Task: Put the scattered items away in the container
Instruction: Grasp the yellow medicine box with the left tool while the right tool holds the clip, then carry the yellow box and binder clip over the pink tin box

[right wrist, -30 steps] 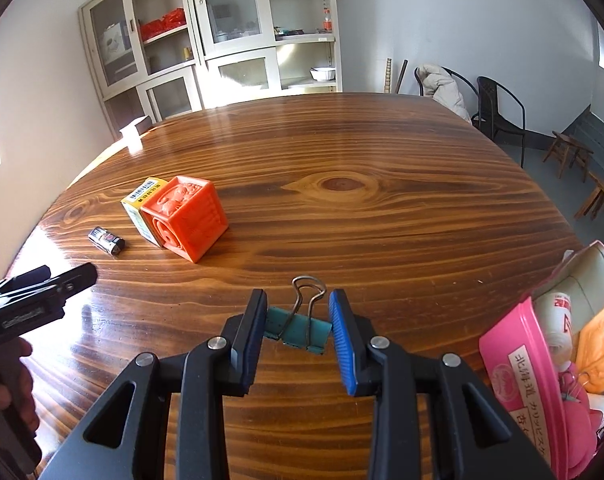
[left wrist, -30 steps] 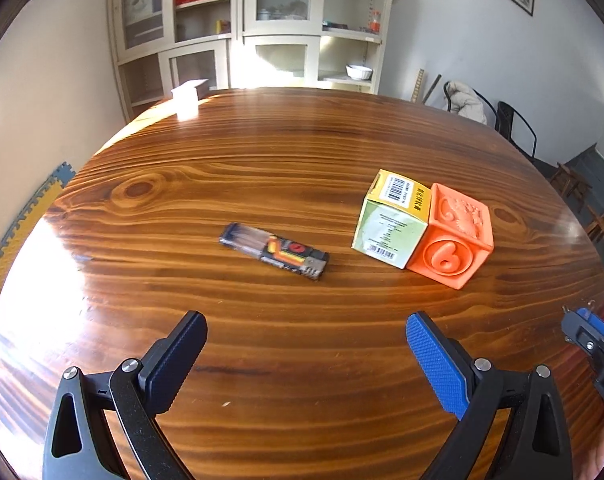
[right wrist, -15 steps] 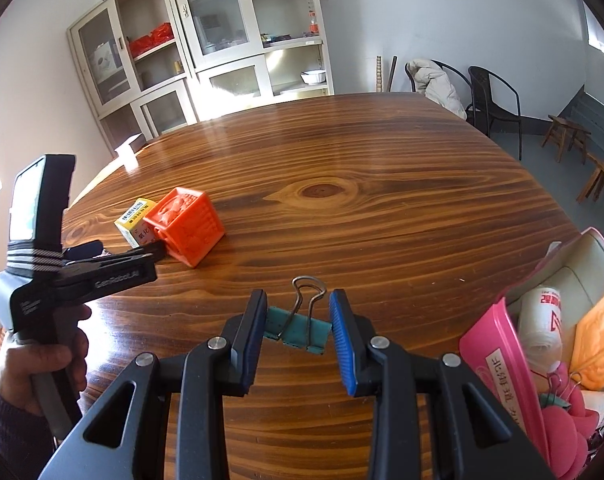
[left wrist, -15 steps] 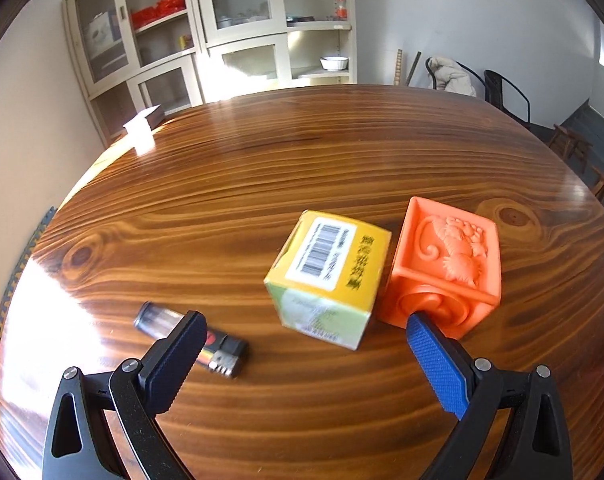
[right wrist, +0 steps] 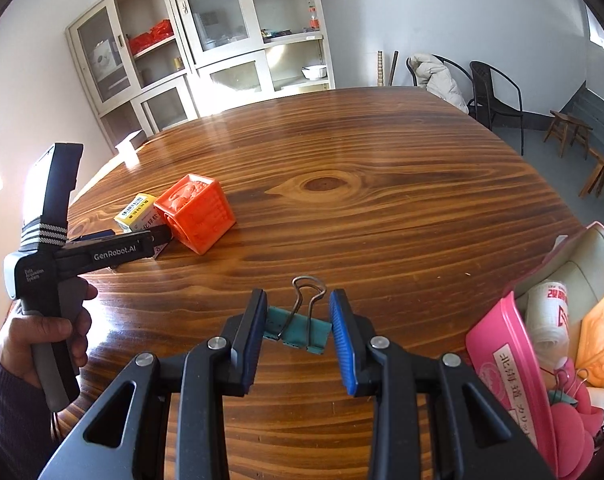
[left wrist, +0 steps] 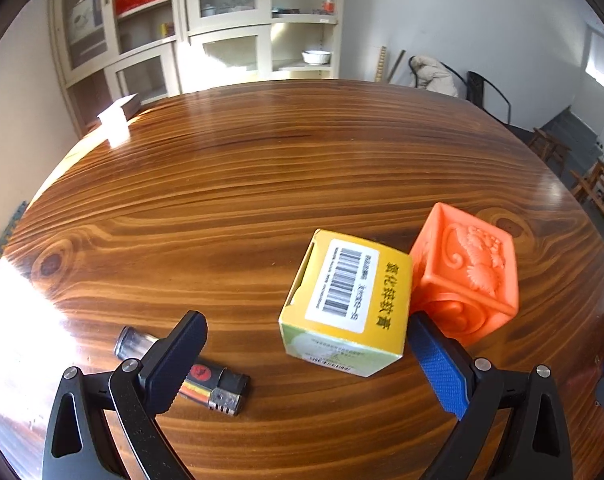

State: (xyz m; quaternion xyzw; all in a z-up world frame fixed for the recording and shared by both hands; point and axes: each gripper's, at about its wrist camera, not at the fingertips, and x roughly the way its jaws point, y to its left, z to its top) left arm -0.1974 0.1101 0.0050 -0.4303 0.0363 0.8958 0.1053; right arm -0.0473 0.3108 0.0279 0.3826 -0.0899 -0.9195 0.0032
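The left gripper (left wrist: 306,354) stood with its jaws spread wide, nothing pressed between them. The yellow box (left wrist: 348,302), barcode face up, sat on the wooden surface (left wrist: 262,184) inside the gap, nearer the blue right-hand jaw than the black one, with clear wood between it and the black jaw. Whether the blue jaw touched the box could not be told. An orange block (left wrist: 468,276) stood against the box's far right side, just beyond the tip of the blue jaw. A lighter (left wrist: 206,380) lay flat by the black left-hand jaw, partly hidden behind it.

The right gripper (right wrist: 298,338) had its jaws drawn in narrow on a teal binder clip (right wrist: 298,330), one pad at each end of the clip's body, its wire handles pointing away from the jaws. To the right of these jaws and close by, the container (right wrist: 582,264) already held a pink case (right wrist: 506,364), a white roll (right wrist: 550,316) and an orange piece (right wrist: 602,336). Far to their left, a person's hand (right wrist: 42,336) gripped the handle of the other tool.
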